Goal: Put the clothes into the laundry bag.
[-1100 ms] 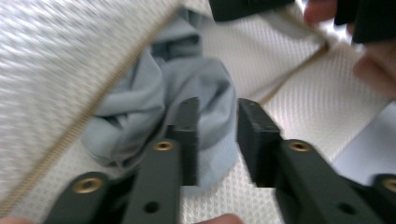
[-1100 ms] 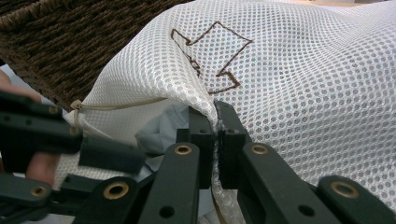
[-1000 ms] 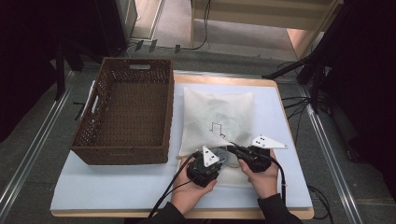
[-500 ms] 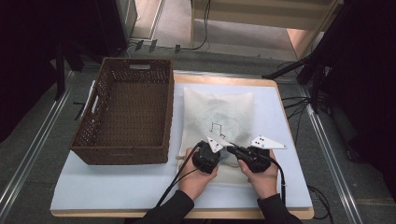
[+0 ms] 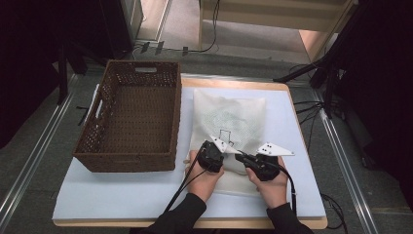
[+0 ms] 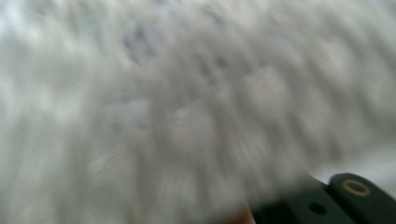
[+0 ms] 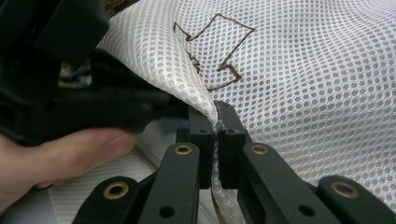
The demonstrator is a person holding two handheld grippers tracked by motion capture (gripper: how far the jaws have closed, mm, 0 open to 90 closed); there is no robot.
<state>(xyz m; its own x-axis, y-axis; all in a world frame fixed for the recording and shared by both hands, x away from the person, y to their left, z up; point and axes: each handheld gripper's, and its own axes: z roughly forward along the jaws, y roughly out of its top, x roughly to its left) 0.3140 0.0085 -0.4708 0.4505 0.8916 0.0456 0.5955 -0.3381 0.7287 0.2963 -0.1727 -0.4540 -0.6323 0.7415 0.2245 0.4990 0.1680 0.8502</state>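
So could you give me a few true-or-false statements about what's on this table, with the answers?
1. The right gripper is clamped on a fold of the white mesh bag. True.
2. The mesh bag lies inside the basket. False: it lies on the table, beside the basket.
3. The basket holds folded clothes. False: nothing lies in it.
4. The left gripper is at the bag's near part, close to the right gripper. True.
5. The bag bears a brown stitched outline. True.

Wicker basket walling the left
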